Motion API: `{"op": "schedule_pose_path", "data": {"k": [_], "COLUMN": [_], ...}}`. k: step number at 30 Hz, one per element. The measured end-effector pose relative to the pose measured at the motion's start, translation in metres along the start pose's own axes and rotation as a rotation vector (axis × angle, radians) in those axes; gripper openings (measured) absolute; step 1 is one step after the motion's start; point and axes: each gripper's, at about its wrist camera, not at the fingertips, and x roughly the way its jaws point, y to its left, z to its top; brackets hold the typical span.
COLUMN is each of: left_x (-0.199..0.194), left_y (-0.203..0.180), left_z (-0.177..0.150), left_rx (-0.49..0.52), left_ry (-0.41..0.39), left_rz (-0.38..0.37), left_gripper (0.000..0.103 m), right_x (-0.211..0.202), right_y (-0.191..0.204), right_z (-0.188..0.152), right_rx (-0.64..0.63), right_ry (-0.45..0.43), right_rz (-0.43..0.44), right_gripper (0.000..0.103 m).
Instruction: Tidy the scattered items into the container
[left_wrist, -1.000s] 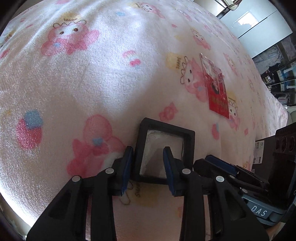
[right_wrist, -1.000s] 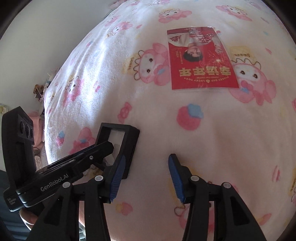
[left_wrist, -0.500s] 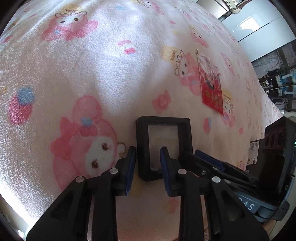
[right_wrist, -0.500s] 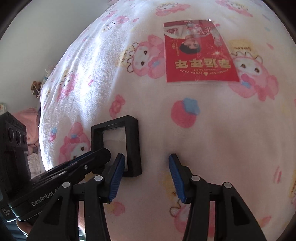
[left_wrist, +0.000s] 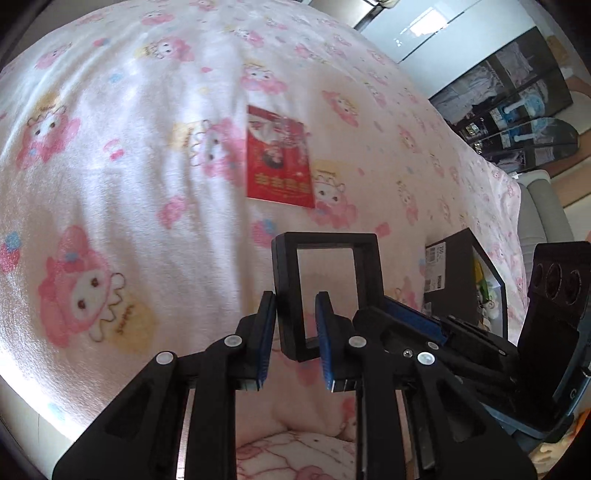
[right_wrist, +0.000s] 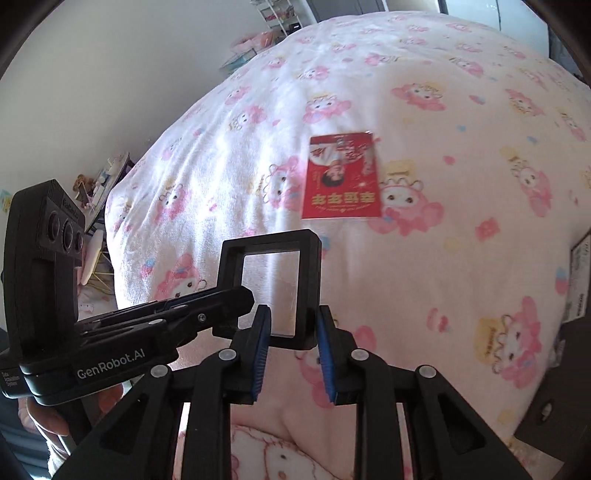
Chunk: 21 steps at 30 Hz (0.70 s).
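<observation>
A black picture frame (left_wrist: 325, 243) with a clear window hangs above the pink cartoon blanket (left_wrist: 129, 166), held from both sides. My left gripper (left_wrist: 295, 328) has the frame's left bar between its blue pads, and its jaws are closing on it. The frame (right_wrist: 271, 240) shows again in the right wrist view. There my right gripper (right_wrist: 291, 332) has the right bar between its pads, its jaws closing too. A red card (left_wrist: 280, 166) lies flat on the blanket beyond the frame, and is also seen as the red card (right_wrist: 341, 177). A black box (left_wrist: 461, 280) stands open to the right.
The black box holds small yellow and white things and carries a white label. Its edge (right_wrist: 580, 280) shows at the right of the right wrist view. The bed ends at a white wall on the left. Dark shelves (left_wrist: 517, 110) stand past the far right corner.
Both grippers have risen with the frame, which has left the blanket. The right gripper's jaws narrowed onto the frame's right bar. The black box has come into the left wrist view.
</observation>
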Motion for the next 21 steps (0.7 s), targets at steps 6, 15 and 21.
{"op": "schedule_pose_path", "data": {"k": [6,15,21], "left_x": [0.019,0.087,0.158], "left_y": [-0.11,-0.278,-0.343], "left_z": [-0.012,-0.05,-0.086], "left_rx": [0.154,0.358,0.383], "left_ry": [0.035,0.149,0.271], "left_rz": [-0.093,-0.209,-0.242], "left_gripper": [0.02,0.02,0.02], "right_x": [-0.079,-0.182,-0.215], "right_y": [-0.06,-0.184,-0.261], "right_z": [-0.024,-0.074,-0.113], "right_rx": [0.07,0.209,0.341], "right_ry": [-0.083,-0.168,-0.165], "right_rz": [-0.122,-0.297,-0.325], "right_gripper": [0.022,0.022,0.022]}}
